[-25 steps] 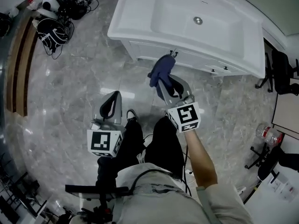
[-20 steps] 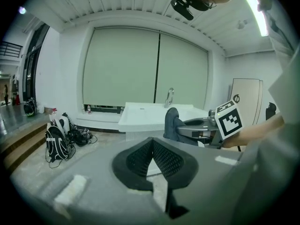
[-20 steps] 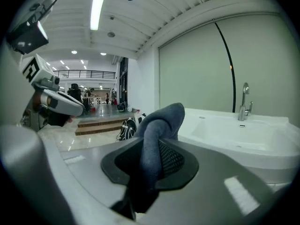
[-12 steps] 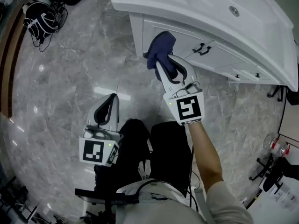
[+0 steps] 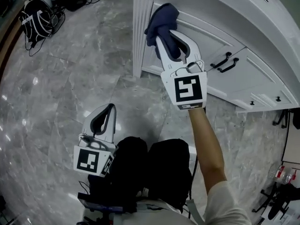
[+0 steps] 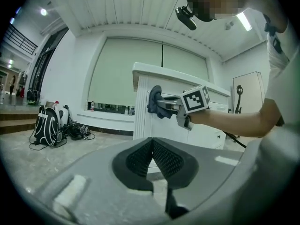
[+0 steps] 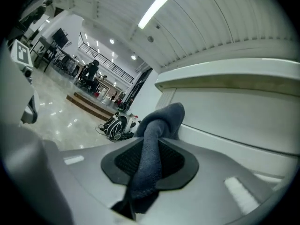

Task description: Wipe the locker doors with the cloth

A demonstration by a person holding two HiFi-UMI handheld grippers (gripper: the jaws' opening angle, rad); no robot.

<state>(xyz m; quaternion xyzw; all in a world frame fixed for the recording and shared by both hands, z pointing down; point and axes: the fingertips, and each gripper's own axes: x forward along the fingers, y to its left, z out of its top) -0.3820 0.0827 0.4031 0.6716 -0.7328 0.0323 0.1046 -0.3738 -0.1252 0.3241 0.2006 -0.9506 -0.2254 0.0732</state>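
Moved up closer to door (image 5: 206, 46) since a second ago: right gripper (image 5: 164, 37), jaws pinching cloth (image 5: 161, 18). Cloth's bunched end against door's upper corner, beside the post. Left gripper (image 5: 108, 108) low, well apart from door, jaws pressed together.

Navy blue cloth (image 5: 161, 20) at upper middle against white locker doors (image 5: 211, 41) with black handles (image 5: 221, 60). Grey veined marble floor (image 5: 70, 88). Marker cubes (image 5: 189, 90) carry black-and-white squares.
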